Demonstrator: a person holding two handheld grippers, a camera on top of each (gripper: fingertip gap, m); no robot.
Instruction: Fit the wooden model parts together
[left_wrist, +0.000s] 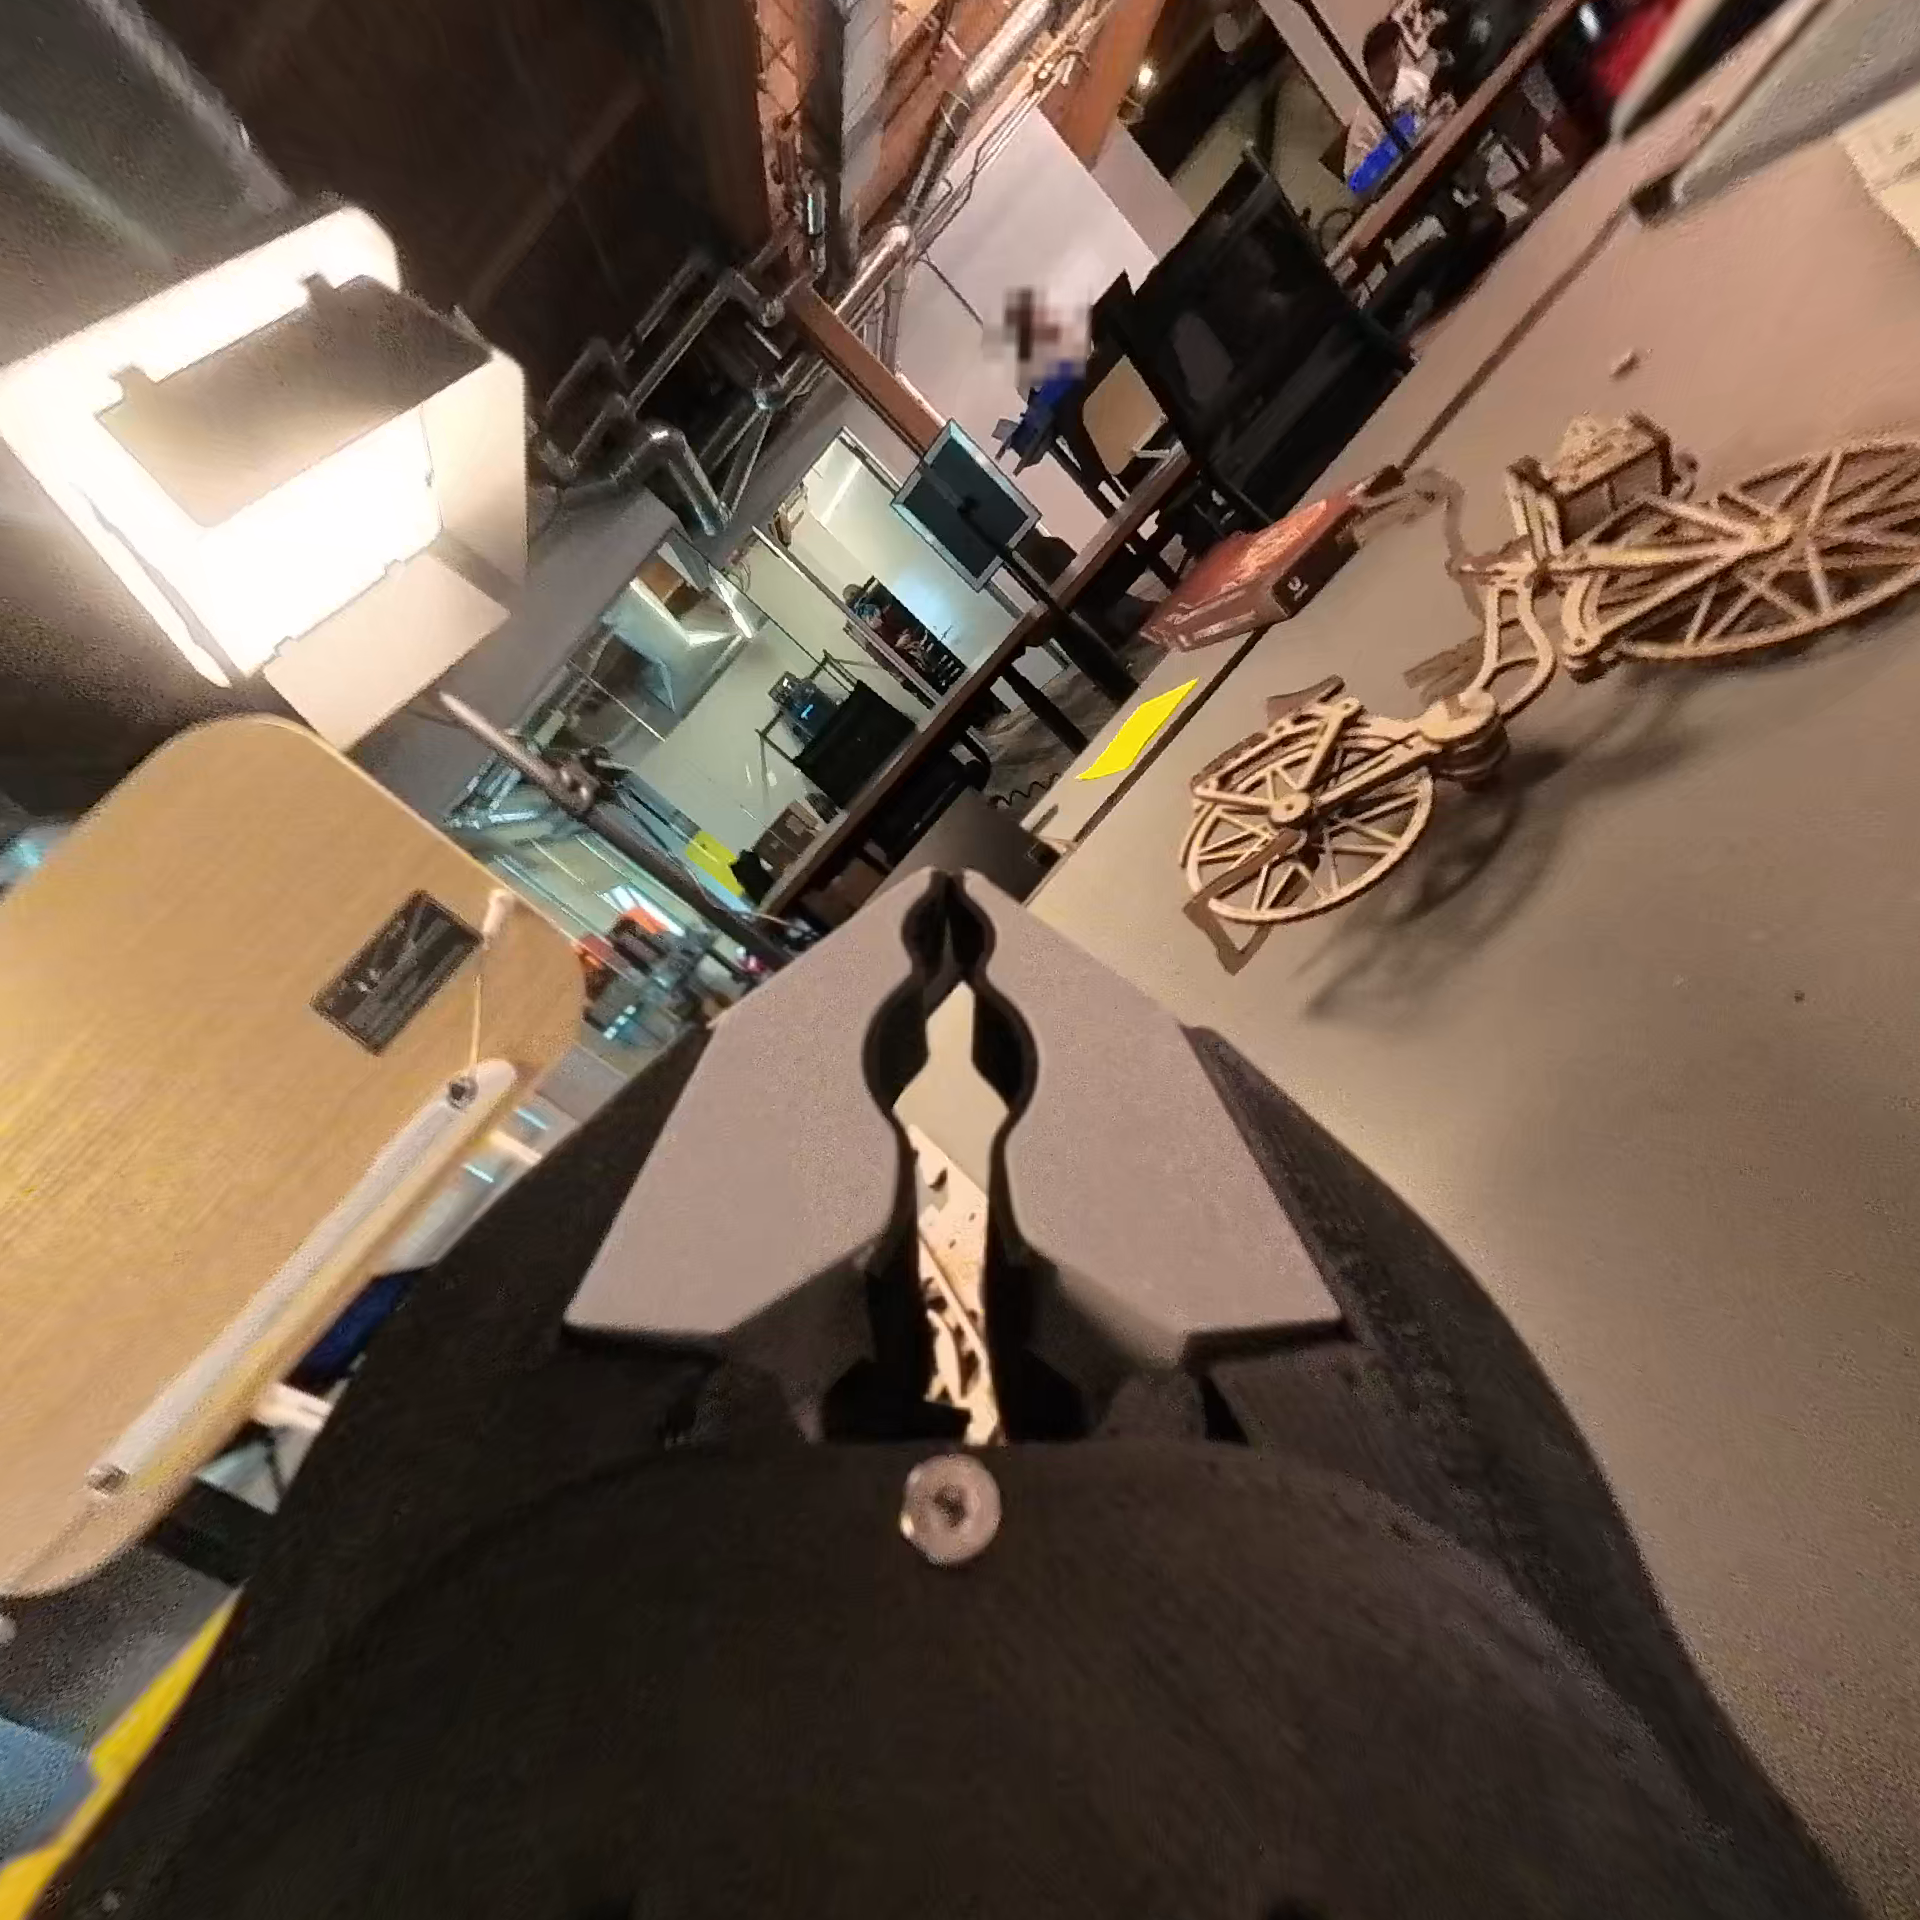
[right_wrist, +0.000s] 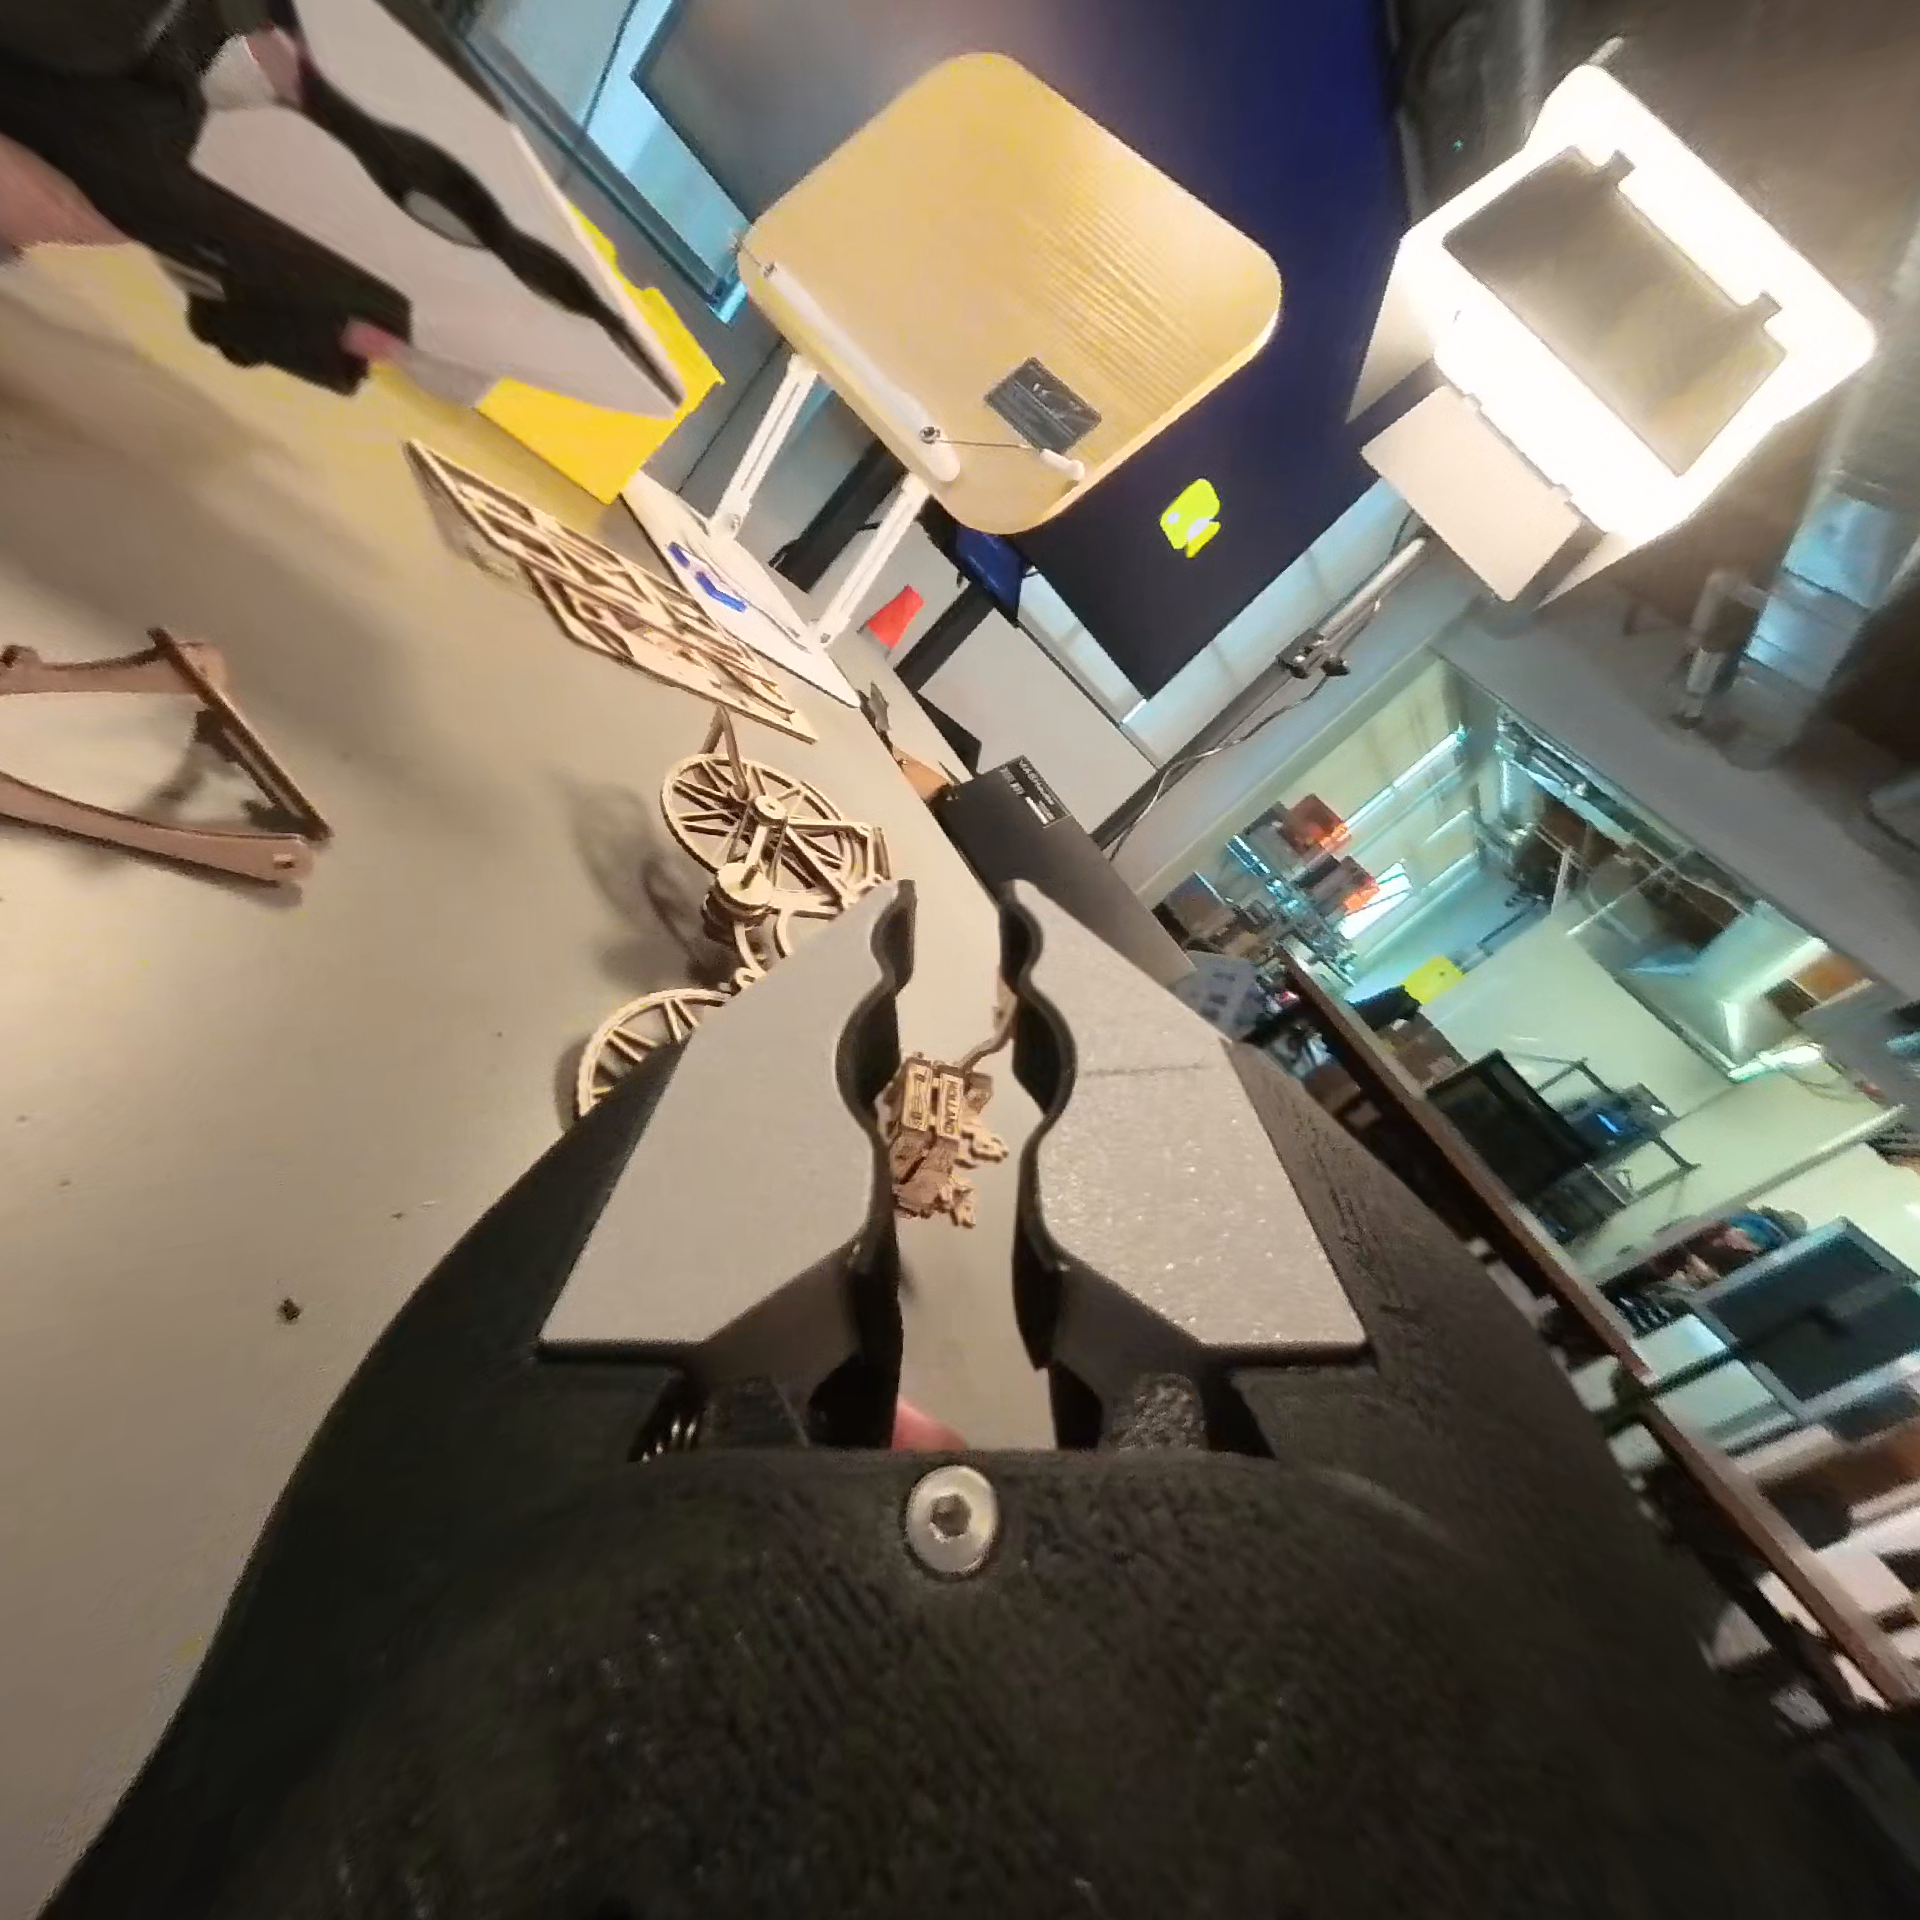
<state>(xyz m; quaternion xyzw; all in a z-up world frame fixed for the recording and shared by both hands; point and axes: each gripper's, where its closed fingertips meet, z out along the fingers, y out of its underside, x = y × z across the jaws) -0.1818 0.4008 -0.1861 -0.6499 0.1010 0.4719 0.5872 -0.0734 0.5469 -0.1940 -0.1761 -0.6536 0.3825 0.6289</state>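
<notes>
A wooden model cycle with spoked wheels (left_wrist: 1299, 821) lies on the grey table (left_wrist: 1558, 1143), to the right of and beyond my left gripper (left_wrist: 943, 896). The left gripper's jaws meet at the tips. A cut-out wooden sheet (left_wrist: 951, 1257) shows through the gap behind the tips; I cannot tell if it is held. My right gripper (right_wrist: 958, 902) is open by a narrow gap and empty. It points at the model's wheels (right_wrist: 758, 821) and small boxy part (right_wrist: 935, 1132). Flat wooden part sheets (right_wrist: 603, 603) and a loose curved wooden frame (right_wrist: 156, 769) lie farther left.
A dark red box (left_wrist: 1247, 582) and a yellow note (left_wrist: 1138, 727) sit near the table's far edge. A yellow sheet (right_wrist: 592, 426) lies beyond the part sheets. The left gripper's body (right_wrist: 291, 270) shows at upper left in the right wrist view. A bright lamp (right_wrist: 1621, 312) and a wooden panel (right_wrist: 1008, 281) hang off the table. Some 20 centimetres of space lies between my two pairs of fingers.
</notes>
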